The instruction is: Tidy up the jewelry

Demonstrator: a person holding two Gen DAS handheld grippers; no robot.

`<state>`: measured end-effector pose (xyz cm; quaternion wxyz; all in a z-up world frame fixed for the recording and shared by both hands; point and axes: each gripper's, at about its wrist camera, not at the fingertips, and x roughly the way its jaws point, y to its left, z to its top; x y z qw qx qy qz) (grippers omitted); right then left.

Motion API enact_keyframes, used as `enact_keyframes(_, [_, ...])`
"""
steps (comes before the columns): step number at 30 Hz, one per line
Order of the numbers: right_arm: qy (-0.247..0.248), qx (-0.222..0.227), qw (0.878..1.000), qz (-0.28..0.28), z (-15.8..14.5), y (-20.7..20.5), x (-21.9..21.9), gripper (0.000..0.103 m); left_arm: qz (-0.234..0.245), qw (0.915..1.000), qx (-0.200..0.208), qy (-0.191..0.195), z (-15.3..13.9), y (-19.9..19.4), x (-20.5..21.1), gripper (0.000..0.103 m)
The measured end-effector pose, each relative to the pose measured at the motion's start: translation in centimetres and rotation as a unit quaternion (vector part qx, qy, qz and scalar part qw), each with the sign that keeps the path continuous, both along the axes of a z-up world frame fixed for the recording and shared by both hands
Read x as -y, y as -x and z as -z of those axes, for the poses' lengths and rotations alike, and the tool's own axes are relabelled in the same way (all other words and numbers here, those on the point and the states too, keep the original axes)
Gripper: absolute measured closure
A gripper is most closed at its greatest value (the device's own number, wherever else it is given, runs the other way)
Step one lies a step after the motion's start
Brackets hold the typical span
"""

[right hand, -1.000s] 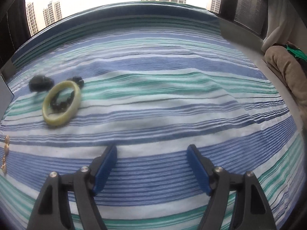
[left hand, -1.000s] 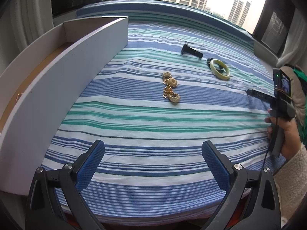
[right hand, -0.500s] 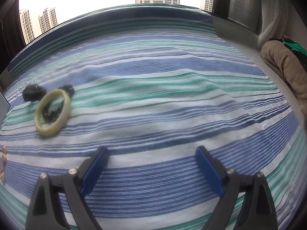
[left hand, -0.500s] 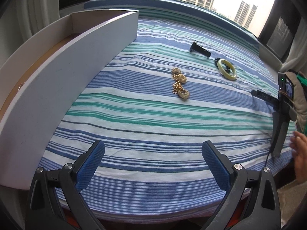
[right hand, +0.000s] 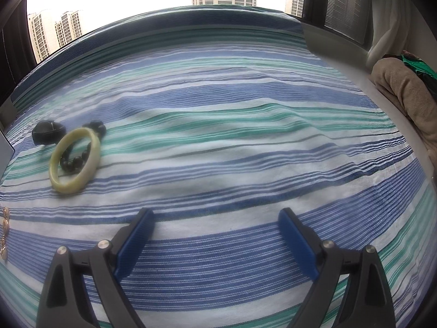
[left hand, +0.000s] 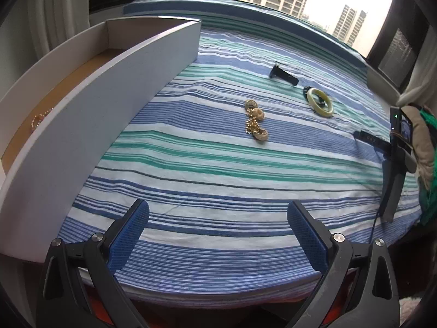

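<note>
Gold jewelry [left hand: 255, 121] lies in a small heap on the striped cloth [left hand: 218, 180]. A pale green bangle [left hand: 320, 105] lies farther right, over dark beads [right hand: 75, 161]; it also shows in the right wrist view [right hand: 74, 160]. A black piece [left hand: 284, 75] lies beyond it, also in the right wrist view [right hand: 47, 131]. A white drawer [left hand: 90, 104] at the left holds a gold chain [left hand: 39, 119]. My left gripper [left hand: 218, 235] is open and empty above the near edge. My right gripper [right hand: 215, 235] is open and empty; it rests at the right edge in the left wrist view [left hand: 393, 150].
A beige and green bundle of cloth [right hand: 401, 93] lies at the right beside the table. A window with tall buildings is behind the far edge. The gold jewelry shows at the left edge of the right wrist view [right hand: 5, 235].
My left gripper has drawn back and risen, so more of the table's near edge shows. The hand has left the right gripper, which has shifted slightly. The jewelry has not moved.
</note>
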<state>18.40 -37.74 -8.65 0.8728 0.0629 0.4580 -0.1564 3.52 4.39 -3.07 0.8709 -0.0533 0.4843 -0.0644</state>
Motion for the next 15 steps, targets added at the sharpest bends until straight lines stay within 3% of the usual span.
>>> enact_keyframes(7, [0.000,0.000,1.000,0.000,0.0,0.0,0.0,0.009,-0.024,0.9990,-0.021,0.031,0.7,-0.4,-1.7,0.002])
enact_keyframes(15, [0.000,0.000,1.000,0.000,0.0,0.0,-0.1,0.009,-0.019,0.9992,-0.016,0.032,0.5,-0.5,-1.3,0.002])
